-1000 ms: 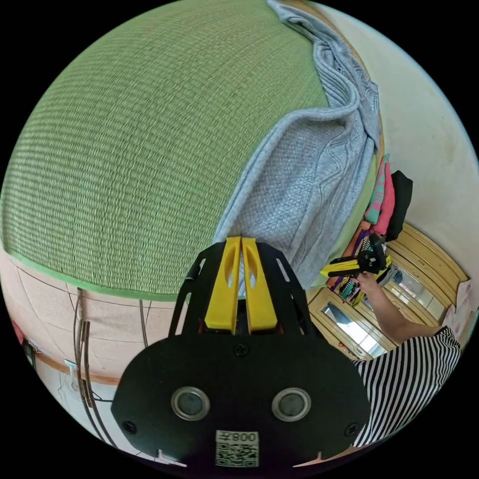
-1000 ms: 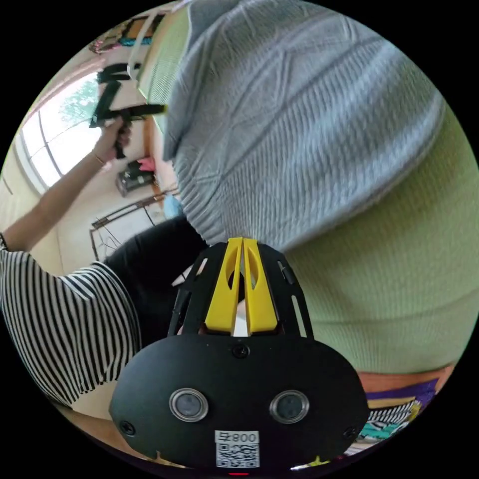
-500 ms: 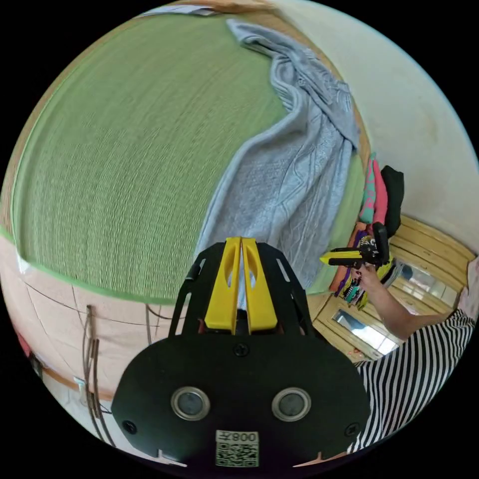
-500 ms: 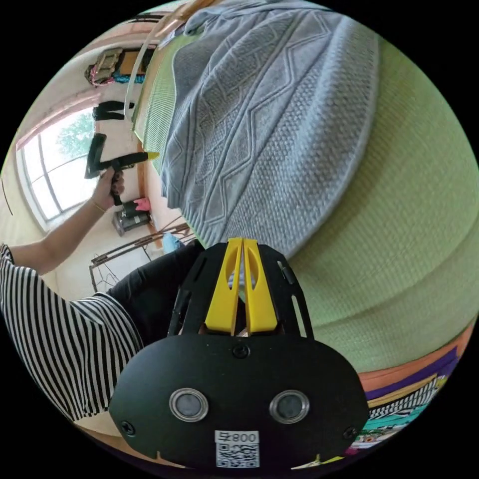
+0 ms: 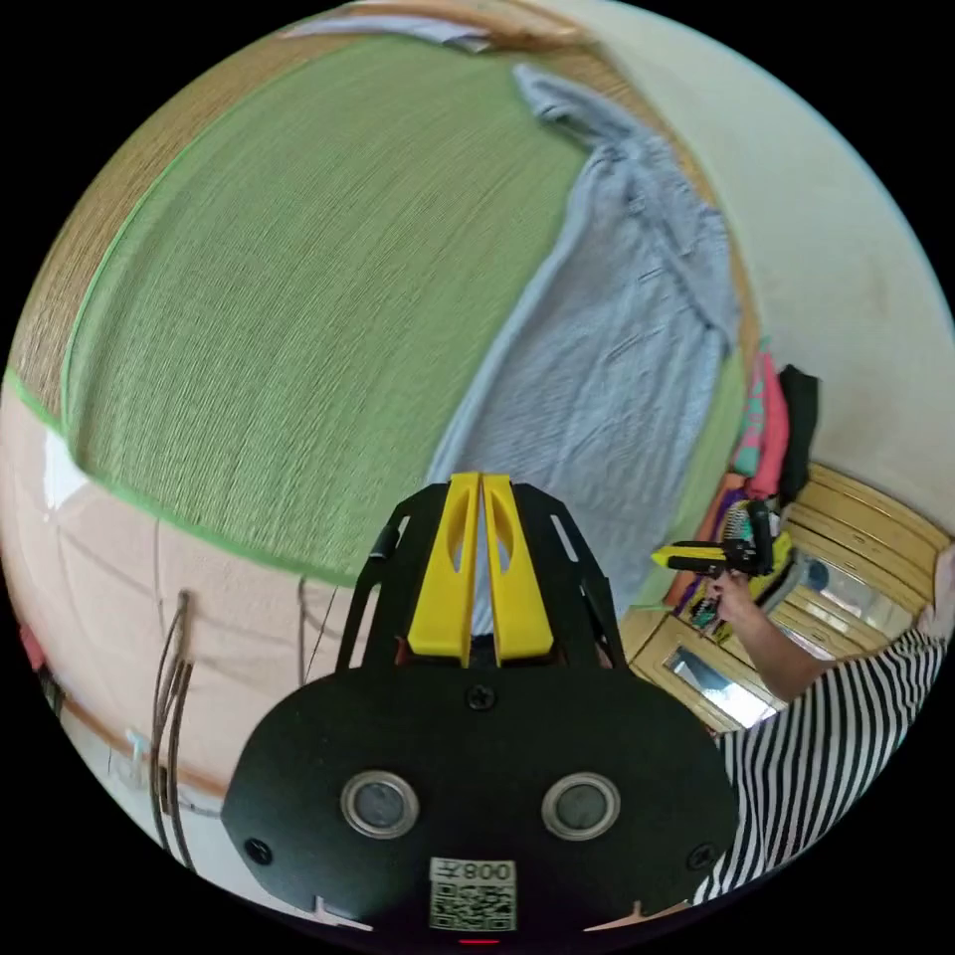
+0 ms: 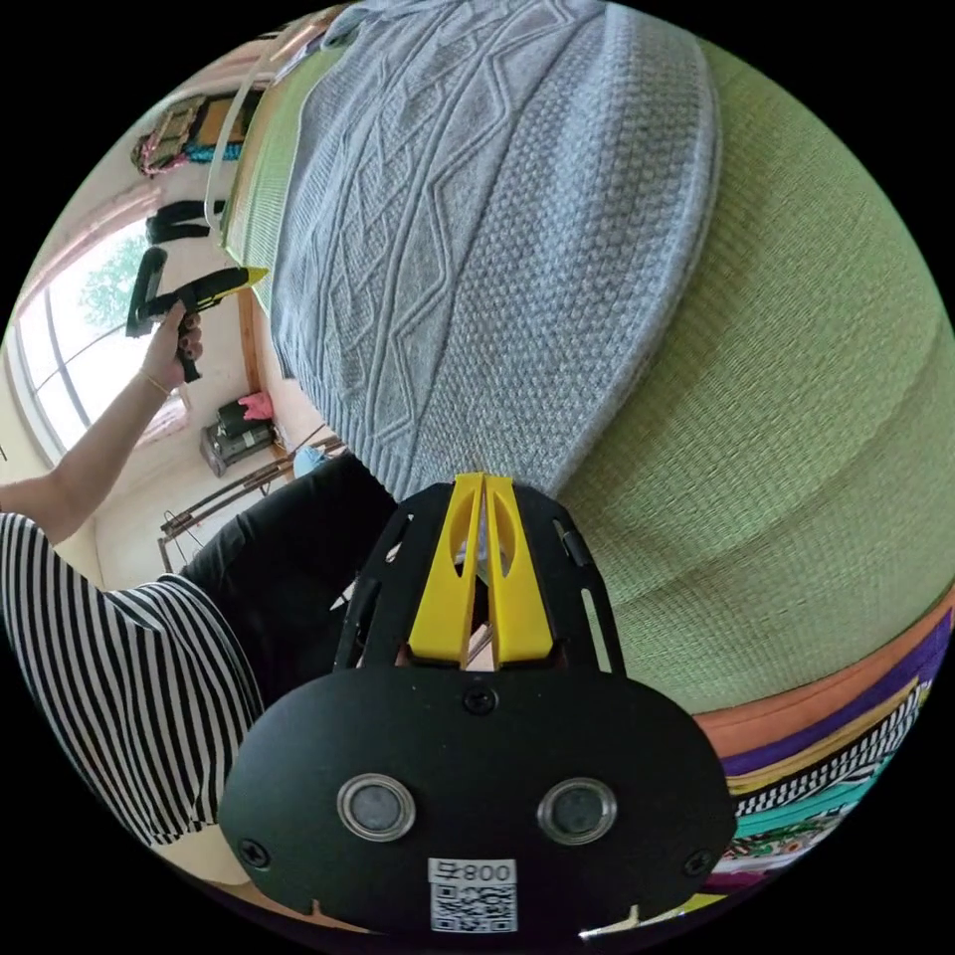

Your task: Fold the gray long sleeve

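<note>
Sweater (image 6: 497, 229) hem pinched by my left gripper (image 5: 481, 487) and right gripper (image 6: 482, 487), fingers pressed together on each corner, spreading it flat over the green mat (image 5: 298, 279) for folding.

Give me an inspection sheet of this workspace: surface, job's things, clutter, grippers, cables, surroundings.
Surface: green woven mat on a bed.
Job's things: gray long sleeve, a knit sweater spread along the mat, its hem at the near edge; far end bunched in the left gripper view.
Clutter: colourful folded clothes stacked past the mat's end; patterned cloth beside the mat's edge.
Grippers: left gripper jaws together at the sweater's hem corner; right gripper jaws together at the other hem corner. Whether cloth is pinched, cannot tell.
Cables: wires run down the bed's side.
Surroundings: window, wooden cabinet, person in striped shirt.
</note>
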Available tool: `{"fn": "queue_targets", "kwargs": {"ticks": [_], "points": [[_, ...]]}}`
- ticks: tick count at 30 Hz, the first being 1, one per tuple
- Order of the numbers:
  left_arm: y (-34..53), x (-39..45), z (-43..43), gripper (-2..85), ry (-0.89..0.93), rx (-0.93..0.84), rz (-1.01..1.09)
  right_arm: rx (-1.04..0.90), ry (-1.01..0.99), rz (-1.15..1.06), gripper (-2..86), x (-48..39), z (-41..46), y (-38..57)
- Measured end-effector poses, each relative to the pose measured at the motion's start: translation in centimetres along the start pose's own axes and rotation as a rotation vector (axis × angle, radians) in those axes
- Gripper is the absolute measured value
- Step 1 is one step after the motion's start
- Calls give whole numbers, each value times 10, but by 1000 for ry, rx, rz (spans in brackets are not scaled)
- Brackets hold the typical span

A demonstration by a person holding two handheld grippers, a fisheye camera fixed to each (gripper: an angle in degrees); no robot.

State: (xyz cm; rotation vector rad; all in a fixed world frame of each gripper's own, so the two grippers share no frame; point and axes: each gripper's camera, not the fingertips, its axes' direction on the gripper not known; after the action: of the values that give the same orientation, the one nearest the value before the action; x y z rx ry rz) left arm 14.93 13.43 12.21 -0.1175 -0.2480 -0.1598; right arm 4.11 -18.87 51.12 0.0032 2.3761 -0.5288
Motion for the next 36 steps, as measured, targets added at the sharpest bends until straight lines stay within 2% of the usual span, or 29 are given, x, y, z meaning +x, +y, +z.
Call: {"fn": "queue_targets", "kwargs": {"ticks": [2, 6, 10, 14, 20, 24, 29, 32, 36], "points": [[-20, 29, -17, 49, 99, 113, 115, 80, -23, -13, 6, -8, -21, 3], [-72, 86, -25, 83, 112, 181, 339, 324, 40, -93, 20, -34, -81, -14], [-136, 152, -19, 92, -44, 172, 575, 520, 221, -191, 56, -66, -128, -65], [-174, 192, -16, 91, -204, 160, 703, 572, 386, -267, 70, -93, -145, -110], [-206, 205, -6, 69, -356, 66, 773, 456, 564, -385, 74, -123, -125, -157], [-214, 202, -25, 47, -318, 65, 764, 457, 667, -376, 33, -132, -119, -158], [-210, 164, -101, 38, -59, 237, 601, 475, 553, -353, 10, -126, -147, -133], [-200, 119, -161, 37, 77, 394, 451, 594, 432, -332, 6, -118, -196, -90], [-185, 48, -224, 38, 102, 562, 205, 880, 283, -166, 6, -73, -282, 16]]}}
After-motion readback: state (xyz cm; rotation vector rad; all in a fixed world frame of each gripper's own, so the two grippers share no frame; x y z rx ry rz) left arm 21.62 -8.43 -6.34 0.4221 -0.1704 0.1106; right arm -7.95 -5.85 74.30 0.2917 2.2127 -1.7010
